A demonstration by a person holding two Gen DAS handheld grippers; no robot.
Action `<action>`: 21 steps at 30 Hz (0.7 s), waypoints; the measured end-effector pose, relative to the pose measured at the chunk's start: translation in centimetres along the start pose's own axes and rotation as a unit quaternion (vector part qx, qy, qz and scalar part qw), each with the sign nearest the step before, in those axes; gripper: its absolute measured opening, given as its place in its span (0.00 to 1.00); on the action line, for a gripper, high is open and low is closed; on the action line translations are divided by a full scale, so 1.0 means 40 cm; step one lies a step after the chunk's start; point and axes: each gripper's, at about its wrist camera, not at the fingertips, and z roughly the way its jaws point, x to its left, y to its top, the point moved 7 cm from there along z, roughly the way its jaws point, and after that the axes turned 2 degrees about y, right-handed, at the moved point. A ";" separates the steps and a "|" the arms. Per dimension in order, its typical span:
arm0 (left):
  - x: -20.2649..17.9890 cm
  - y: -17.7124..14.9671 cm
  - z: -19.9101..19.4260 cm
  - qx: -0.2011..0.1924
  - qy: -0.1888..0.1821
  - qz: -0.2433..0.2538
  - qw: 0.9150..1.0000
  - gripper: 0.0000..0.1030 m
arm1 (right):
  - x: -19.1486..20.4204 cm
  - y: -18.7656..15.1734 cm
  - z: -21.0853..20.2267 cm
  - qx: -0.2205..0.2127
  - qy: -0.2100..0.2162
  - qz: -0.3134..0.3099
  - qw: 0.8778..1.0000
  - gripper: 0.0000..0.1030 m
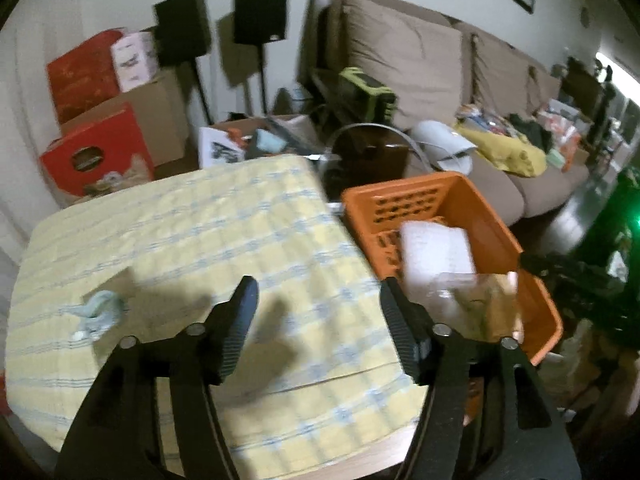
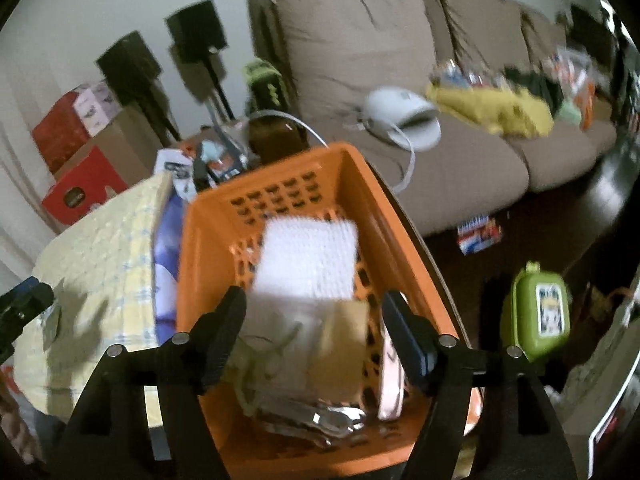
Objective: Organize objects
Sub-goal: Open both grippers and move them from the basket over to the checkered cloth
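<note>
Left tool (image 1: 316, 300) spread wide over checked cloth (image 1: 200, 232), right tool (image 2: 316, 308) spread, empty, above orange basket (image 2: 200, 240).

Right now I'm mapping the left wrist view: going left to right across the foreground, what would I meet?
Small grey-blue toy → yellow checked cloth → orange basket holding the white block.

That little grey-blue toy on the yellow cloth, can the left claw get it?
Probably yes. The left claw is open and empty, and the grey-blue toy lies alone on the yellow cloth, off to the claw's left, with nothing between them.
</note>
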 end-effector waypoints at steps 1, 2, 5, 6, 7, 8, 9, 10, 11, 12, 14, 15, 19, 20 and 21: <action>0.020 -0.001 0.000 -0.003 0.008 -0.004 1.000 0.66 | 0.020 0.006 -0.005 -0.010 0.002 -0.009 1.000 0.71; 0.051 -0.002 0.000 -0.005 0.020 -0.012 1.000 0.67 | 0.030 0.007 -0.008 -0.014 0.003 -0.013 1.000 0.72; 0.123 -0.011 0.010 0.003 0.037 -0.029 0.999 0.67 | 0.078 0.020 -0.018 -0.040 0.008 -0.024 0.999 0.78; 0.145 -0.014 0.011 0.003 0.040 -0.035 0.999 0.67 | 0.098 0.025 -0.021 -0.050 0.012 -0.027 0.998 0.79; 0.168 -0.016 0.013 0.003 0.044 -0.042 0.998 0.68 | 0.120 0.030 -0.023 -0.059 0.022 -0.031 0.998 0.80; 0.195 -0.017 0.013 0.001 0.050 -0.049 0.998 0.71 | 0.132 0.032 -0.023 -0.062 0.028 -0.034 0.997 0.81; 0.212 -0.019 0.012 -0.002 0.050 -0.052 0.997 0.71 | 0.153 0.035 -0.019 -0.065 0.037 -0.039 0.996 0.83; 0.227 -0.019 0.011 -0.005 0.049 -0.049 0.998 0.71 | 0.174 0.037 -0.012 -0.065 0.043 -0.045 0.996 0.84; 0.246 -0.022 0.011 -0.004 0.055 -0.045 0.997 0.71 | 0.187 0.037 -0.006 -0.064 0.045 -0.049 0.996 0.84; 0.267 -0.024 0.010 -0.002 0.069 -0.042 0.997 0.71 | 0.208 0.036 0.006 -0.060 0.049 -0.060 0.995 0.84; 0.301 -0.026 0.010 -0.002 0.087 -0.043 0.995 0.71 | 0.238 0.031 0.022 -0.053 0.047 -0.077 0.995 0.84; 0.321 -0.029 0.010 -0.002 0.093 -0.048 0.994 0.72 | 0.250 0.030 0.029 -0.051 0.044 -0.083 0.994 0.84; 0.380 -0.047 0.018 0.001 0.103 -0.069 0.992 0.72 | 0.288 0.022 0.053 -0.049 0.040 -0.106 0.992 0.84; 0.396 -0.053 0.024 0.004 0.105 -0.074 0.992 0.72 | 0.299 0.022 0.060 -0.048 0.039 -0.111 0.992 0.84; 0.410 -0.057 0.029 0.006 0.106 -0.078 0.991 0.72 | 0.311 0.021 0.066 -0.048 0.038 -0.116 0.991 0.84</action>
